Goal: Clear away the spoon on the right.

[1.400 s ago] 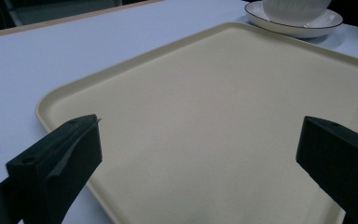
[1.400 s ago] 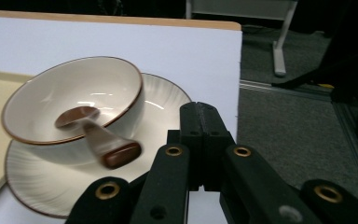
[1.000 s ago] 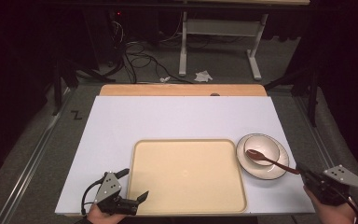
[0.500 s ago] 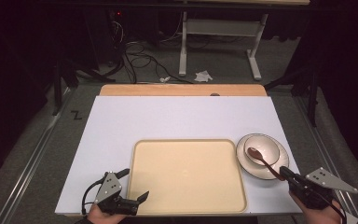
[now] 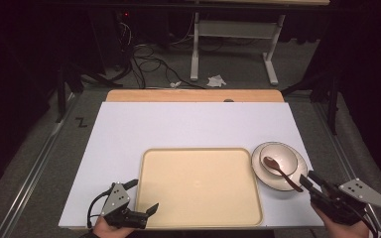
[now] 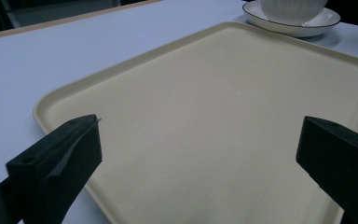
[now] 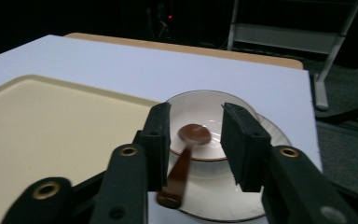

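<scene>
A person's right gripper (image 5: 311, 182) closes in on the handle of a brown spoon (image 5: 279, 171) at the near right corner of the white table (image 5: 188, 126), its jaws parted to either side of the handle and gripping nothing. The spoon's head rests inside a white bowl (image 5: 279, 160) that sits on a saucer (image 5: 266, 181) just beside the right edge of an empty cream tray (image 5: 198, 187), while the handle slants out over the bowl's rim towards the person. The left gripper (image 5: 141, 197) waits over the tray's near left corner, jaws spread wide and empty. The risk lies in the spoon's loose perch: a jaw that nudges the handle before the pinch could swing it round the rim or tip it onto the table. A grip taken on the very end of the handle could let the spoon pivot and droop, and a lift at the wrong angle could drag the bowl across its saucer, close to the table's right edge
</scene>
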A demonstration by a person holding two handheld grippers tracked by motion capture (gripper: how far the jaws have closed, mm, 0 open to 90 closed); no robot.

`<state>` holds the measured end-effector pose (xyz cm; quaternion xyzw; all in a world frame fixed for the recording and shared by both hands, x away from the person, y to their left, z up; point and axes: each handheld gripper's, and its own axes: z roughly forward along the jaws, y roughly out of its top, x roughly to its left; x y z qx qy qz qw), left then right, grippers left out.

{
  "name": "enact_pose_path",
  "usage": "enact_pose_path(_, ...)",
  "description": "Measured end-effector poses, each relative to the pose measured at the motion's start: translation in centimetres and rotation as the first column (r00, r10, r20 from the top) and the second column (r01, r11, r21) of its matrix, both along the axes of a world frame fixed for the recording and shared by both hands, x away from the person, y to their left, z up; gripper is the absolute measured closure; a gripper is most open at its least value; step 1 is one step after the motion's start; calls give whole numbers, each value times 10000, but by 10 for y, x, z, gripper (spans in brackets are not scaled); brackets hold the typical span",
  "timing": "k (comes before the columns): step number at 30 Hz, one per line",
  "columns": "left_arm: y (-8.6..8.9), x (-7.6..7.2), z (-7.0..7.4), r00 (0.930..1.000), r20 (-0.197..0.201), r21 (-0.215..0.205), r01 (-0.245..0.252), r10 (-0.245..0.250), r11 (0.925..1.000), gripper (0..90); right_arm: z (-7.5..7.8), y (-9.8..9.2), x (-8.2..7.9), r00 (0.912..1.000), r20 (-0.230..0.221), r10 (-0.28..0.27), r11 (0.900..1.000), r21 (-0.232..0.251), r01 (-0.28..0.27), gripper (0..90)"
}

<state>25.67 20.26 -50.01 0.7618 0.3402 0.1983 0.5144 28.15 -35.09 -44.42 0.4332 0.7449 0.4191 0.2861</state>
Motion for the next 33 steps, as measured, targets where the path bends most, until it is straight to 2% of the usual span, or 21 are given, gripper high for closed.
enact_pose_path(2,0,0,0,10000,-3,-5,-8,8,10000,6,-1,0,1,10000,-23,-83,10000,-47,83,602)
enact_pose_path(6,0,1,-1,10000,-9,16,-13,13,10000,6,8,-7,0,9981,173,-587,9976,375,580,532)
enact_pose_path(9,-1,1,-1,10000,-26,9,9,-9,10000,6,19,-8,-5,9957,491,-785,9948,685,750,531)
enact_pose_path(12,-1,1,-1,10000,-9,19,0,0,10000,6,30,-2,-13,9938,841,-733,9933,959,652,546)
enact_pose_path(16,0,0,0,10000,1,36,19,-19,10000,6,31,12,-15,9970,641,-443,9925,1165,366,572)
enact_pose_path(21,-1,0,0,10000,17,70,32,-32,10000,6,21,20,-12,9974,233,-687,9914,1133,656,602)
enact_pose_path(26,-2,0,0,9999,29,130,105,-105,9999,6,12,20,-9,9947,-245,-996,9870,1246,1018,635)
enact_pose_path(33,-2,-1,0,9999,35,143,117,-118,9998,6,3,15,-3,9901,-852,-1119,9837,1318,1225,681)
